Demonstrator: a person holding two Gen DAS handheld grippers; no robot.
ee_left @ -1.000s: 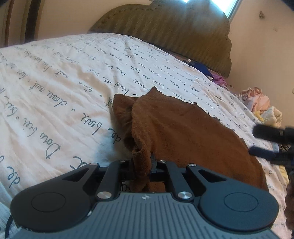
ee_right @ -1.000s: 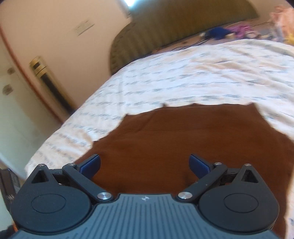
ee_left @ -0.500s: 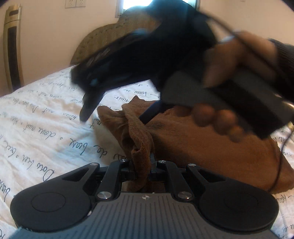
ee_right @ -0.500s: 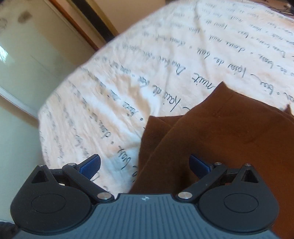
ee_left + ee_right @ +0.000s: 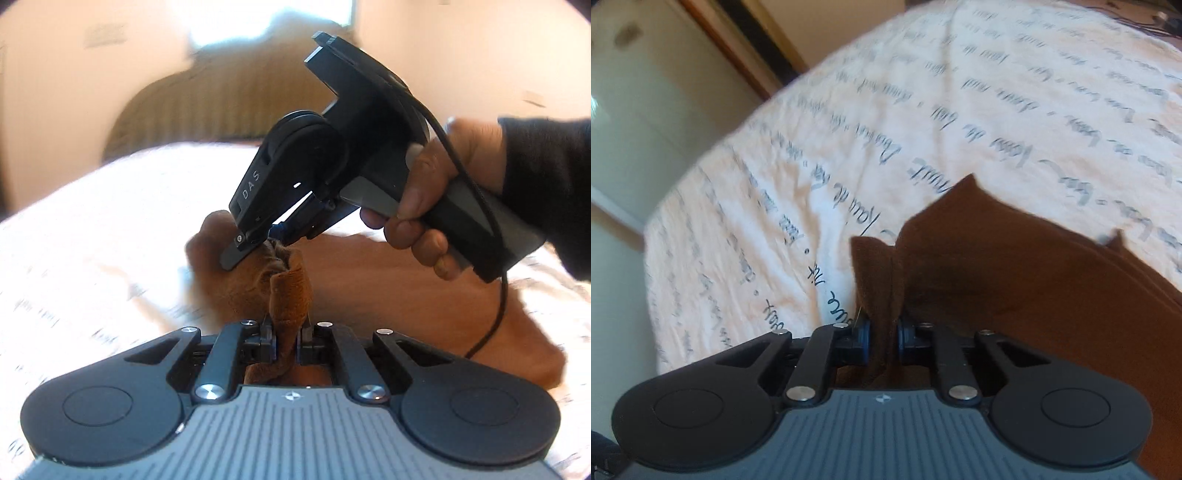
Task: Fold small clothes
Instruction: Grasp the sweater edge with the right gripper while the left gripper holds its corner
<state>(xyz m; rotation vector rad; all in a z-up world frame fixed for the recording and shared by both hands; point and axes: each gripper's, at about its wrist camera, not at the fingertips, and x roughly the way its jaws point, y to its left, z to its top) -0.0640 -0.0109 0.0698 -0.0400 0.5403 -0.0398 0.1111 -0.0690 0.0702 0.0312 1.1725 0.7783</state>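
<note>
A small brown garment [image 5: 388, 295] lies on a white bedsheet with handwriting print [image 5: 92, 240]. My left gripper [image 5: 286, 339] is shut on a bunched corner of the garment and lifts it. My right gripper [image 5: 266, 243], seen in the left wrist view, comes down from the upper right and pinches the same bunch just beyond the left gripper. In the right wrist view the right gripper [image 5: 882, 339] is shut on a fold of the brown garment [image 5: 1015, 288], which spreads to the right over the sheet.
A padded olive headboard [image 5: 221, 99] stands behind the bed under a bright window. In the right wrist view the bed edge [image 5: 665, 258] drops off at left, with a pale wall and a dark door frame [image 5: 738, 48] beyond.
The right gripper swung across from the garment's far side to the corner held by the left gripper and closed on the cloth. The left gripper kept its hold and lifted slightly.
</note>
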